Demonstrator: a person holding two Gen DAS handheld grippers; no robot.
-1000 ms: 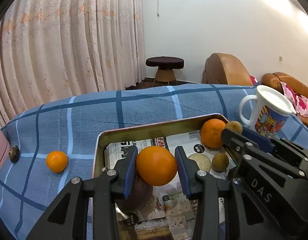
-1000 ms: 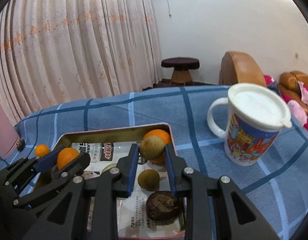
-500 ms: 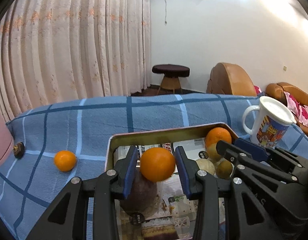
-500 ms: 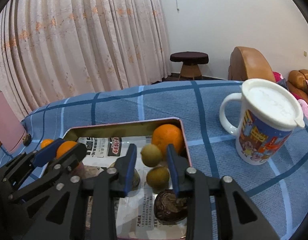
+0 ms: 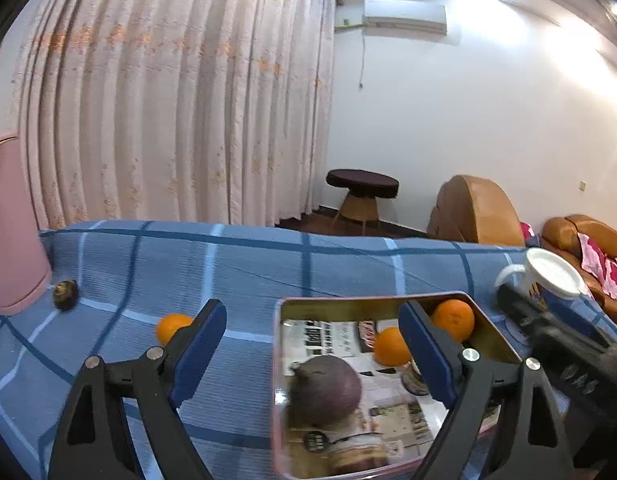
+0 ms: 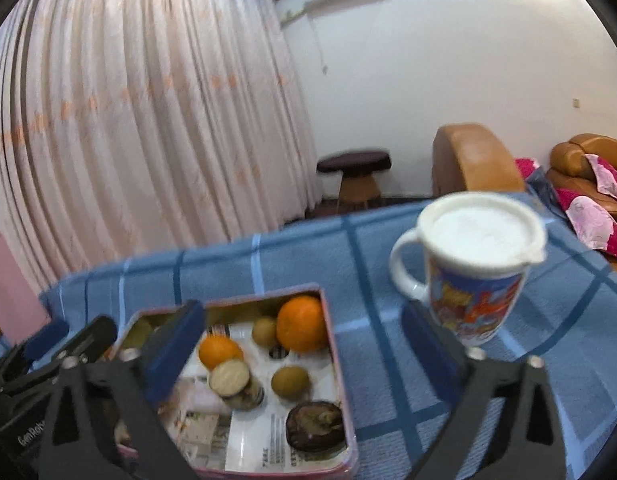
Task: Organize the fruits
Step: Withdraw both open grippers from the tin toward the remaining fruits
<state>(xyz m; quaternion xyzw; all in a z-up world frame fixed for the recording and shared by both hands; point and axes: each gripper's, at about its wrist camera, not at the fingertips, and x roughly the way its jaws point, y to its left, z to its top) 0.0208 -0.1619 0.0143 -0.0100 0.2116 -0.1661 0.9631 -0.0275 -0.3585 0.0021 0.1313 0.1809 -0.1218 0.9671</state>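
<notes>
Two close wrist views, angled down, sharing the tray (image 5: 388,304) (image 6: 332,344).

Bright, wall glare, fisheye warp, blur

Fruits lie in the tin (image 6: 334,340) — mug (image 6: 474,276) right, one orange (image 5: 172,326) left.

Mug (image 6: 474,264) blocks right; cloth (image 5: 248,268) left free.
</notes>
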